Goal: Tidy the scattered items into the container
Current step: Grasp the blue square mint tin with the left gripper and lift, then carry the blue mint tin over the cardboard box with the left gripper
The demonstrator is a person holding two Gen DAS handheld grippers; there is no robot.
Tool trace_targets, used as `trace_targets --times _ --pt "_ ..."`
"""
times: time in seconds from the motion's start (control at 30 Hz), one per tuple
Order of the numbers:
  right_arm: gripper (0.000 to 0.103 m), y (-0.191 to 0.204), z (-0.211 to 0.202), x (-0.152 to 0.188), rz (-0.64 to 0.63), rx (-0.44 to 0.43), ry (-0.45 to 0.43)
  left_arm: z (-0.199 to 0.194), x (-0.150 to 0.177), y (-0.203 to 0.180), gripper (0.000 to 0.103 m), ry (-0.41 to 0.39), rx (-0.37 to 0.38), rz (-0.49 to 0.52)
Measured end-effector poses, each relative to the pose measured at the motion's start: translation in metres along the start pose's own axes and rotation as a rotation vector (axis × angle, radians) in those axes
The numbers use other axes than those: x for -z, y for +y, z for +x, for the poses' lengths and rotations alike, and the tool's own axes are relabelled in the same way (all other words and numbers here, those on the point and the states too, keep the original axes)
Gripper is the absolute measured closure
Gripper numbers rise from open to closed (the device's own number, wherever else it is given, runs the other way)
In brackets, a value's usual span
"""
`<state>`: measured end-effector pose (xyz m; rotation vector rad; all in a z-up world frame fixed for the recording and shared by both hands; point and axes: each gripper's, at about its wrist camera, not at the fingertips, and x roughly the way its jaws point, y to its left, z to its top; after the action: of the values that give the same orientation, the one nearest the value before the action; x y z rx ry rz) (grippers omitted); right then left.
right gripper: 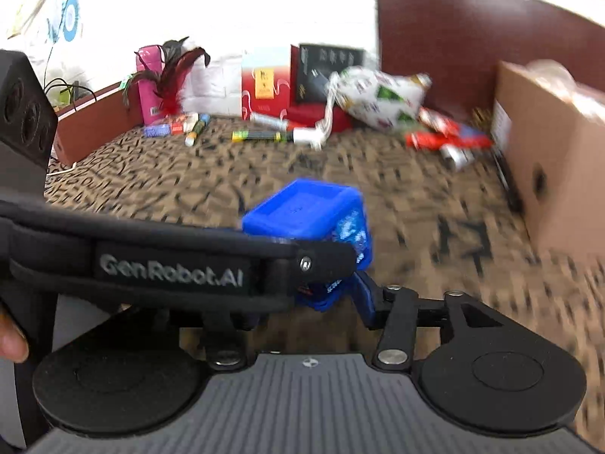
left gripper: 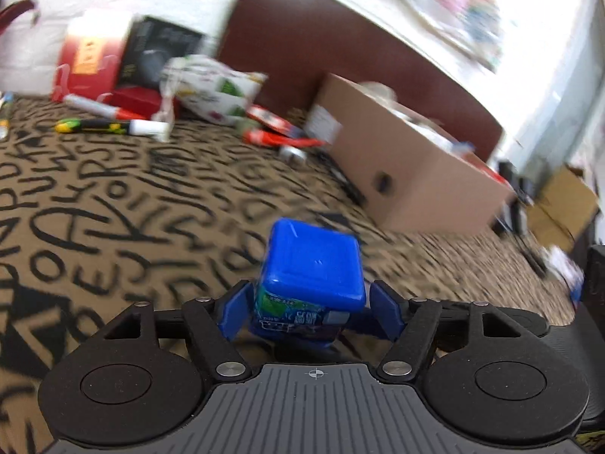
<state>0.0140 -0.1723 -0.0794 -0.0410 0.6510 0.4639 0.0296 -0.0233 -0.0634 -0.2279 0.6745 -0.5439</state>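
Note:
My left gripper (left gripper: 308,316) is shut on a small box with a blue lid (left gripper: 314,265), held above the lettered tablecloth. The same blue-lidded box (right gripper: 310,215) shows in the right wrist view, with the left gripper's black body (right gripper: 170,265) crossing in front. My right gripper (right gripper: 314,302) sits right behind it; one blue finger (right gripper: 365,299) shows and the other is hidden. The cardboard box container (left gripper: 412,159) stands to the right, also seen in the right wrist view (right gripper: 548,151), with items inside.
Scattered at the back: markers (left gripper: 113,126), a red packet (left gripper: 280,132), a patterned bag (left gripper: 215,89), a red and black gift box (left gripper: 124,56), a pink bottle (right gripper: 149,83). A dark red chair back (left gripper: 340,49) stands behind the table.

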Motion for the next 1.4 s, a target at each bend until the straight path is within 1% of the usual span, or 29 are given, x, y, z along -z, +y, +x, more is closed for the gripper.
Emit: trace_targets --times 0.07,0.1,0.13,0.27,0.4,0.5,0.63,0.77,0.9,1.1,1.2,1.27,1.4 --pt "0.047 0.002 -0.017 0.015 0.006 0.008 0.015 -0.003 0.005 -0.011 0.02 0.021 0.011 0.021" --pt "0.047 0.002 -0.025 0.021 0.006 0.006 0.018 -0.004 0.008 -0.015 0.016 0.03 0.013 0.024" --pt "0.047 0.004 -0.031 0.027 0.005 0.003 0.018 -0.004 0.011 -0.019 0.014 0.038 0.008 0.024" --pt "0.046 0.008 -0.046 0.041 -0.008 0.037 0.003 -0.002 0.015 -0.029 0.014 0.046 -0.035 0.05" --pt "0.046 0.006 -0.049 0.041 -0.004 0.045 -0.018 -0.001 0.01 -0.03 0.012 0.04 -0.064 0.053" --pt "0.046 0.005 -0.046 0.037 -0.006 0.055 -0.04 0.0 0.006 -0.03 0.014 0.046 -0.07 0.062" --pt "0.046 0.002 -0.044 0.03 -0.015 0.055 -0.068 0.004 0.006 -0.033 0.017 0.076 -0.057 0.09" --pt "0.046 0.0 -0.036 0.027 -0.02 0.06 -0.057 0.009 0.007 -0.032 0.016 0.083 -0.078 0.088" --pt "0.045 0.0 -0.033 0.026 -0.019 0.058 -0.059 0.012 0.005 -0.027 0.022 0.099 -0.058 0.07" --pt "0.043 0.001 -0.028 0.024 -0.028 0.062 -0.051 0.016 0.006 -0.026 0.023 0.118 -0.068 0.065" --pt "0.048 -0.002 -0.03 0.025 -0.019 0.058 -0.054 0.014 0.006 -0.029 0.028 0.125 -0.064 0.071" --pt "0.052 -0.003 -0.035 0.025 -0.015 0.053 -0.067 0.013 0.004 -0.034 0.028 0.125 -0.073 0.085" --pt "0.053 -0.001 -0.051 0.023 -0.039 0.077 -0.109 0.006 -0.003 -0.052 0.029 0.087 -0.074 0.13"
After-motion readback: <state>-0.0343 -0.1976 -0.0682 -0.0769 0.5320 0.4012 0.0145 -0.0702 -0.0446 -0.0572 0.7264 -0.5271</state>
